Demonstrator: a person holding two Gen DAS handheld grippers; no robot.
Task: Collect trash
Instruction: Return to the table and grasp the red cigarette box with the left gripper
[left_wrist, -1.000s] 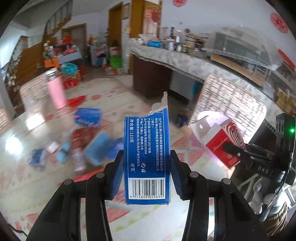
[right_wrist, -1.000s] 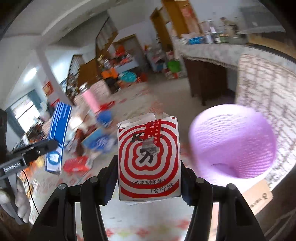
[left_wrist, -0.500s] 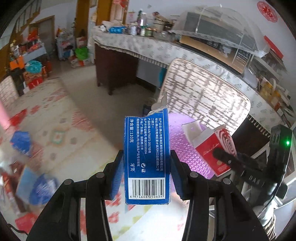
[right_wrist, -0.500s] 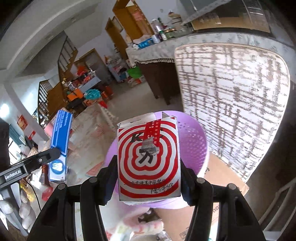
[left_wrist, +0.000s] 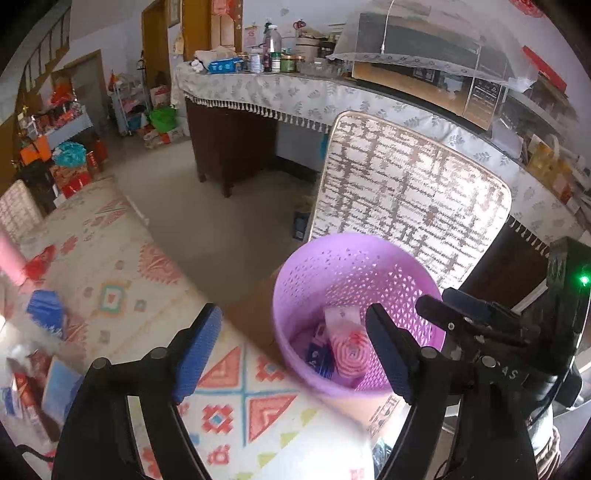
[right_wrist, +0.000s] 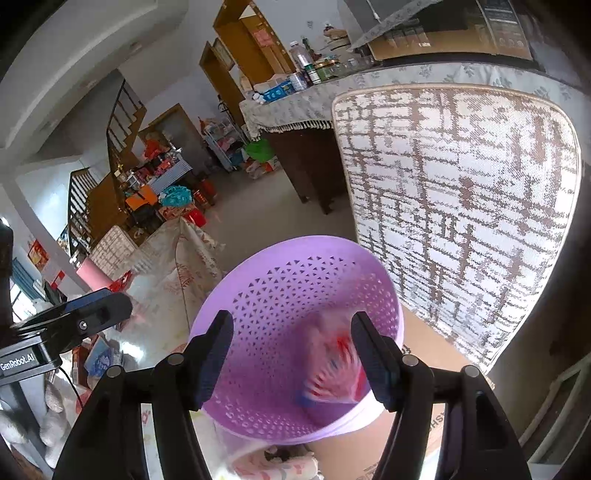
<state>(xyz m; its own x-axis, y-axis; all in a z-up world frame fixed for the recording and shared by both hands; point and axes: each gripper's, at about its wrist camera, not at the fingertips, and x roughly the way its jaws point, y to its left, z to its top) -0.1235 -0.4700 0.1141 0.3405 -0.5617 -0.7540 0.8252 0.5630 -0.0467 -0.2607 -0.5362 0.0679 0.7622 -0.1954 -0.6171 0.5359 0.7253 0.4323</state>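
A purple perforated trash basket (left_wrist: 295, 280) (right_wrist: 280, 291) stands on the floor just ahead of both grippers. Inside it lie the red-and-white ringed box (left_wrist: 351, 352) and the blue box (left_wrist: 319, 356); in the right wrist view the ringed box (right_wrist: 334, 363) shows as a blur inside the basket. My left gripper (left_wrist: 293, 350) hangs over the basket's near left rim, its jaws opening with nothing between the pads. My right gripper (right_wrist: 291, 354) is above the basket mouth, jaws opening, pads clear of the box. Each gripper shows at the edge of the other's view.
A patterned upright cushion (left_wrist: 406, 192) stands right behind the basket. A cloth-covered counter (left_wrist: 295, 96) with jars runs beyond it. More trash lies on the patterned rug at the left: a blue packet (left_wrist: 46, 308) and red scraps (left_wrist: 37, 264). A cardboard piece (right_wrist: 417, 347) lies under the basket.
Both grippers swung over to the purple basket, opened and let go; the blue box and the ringed box now sit inside it.
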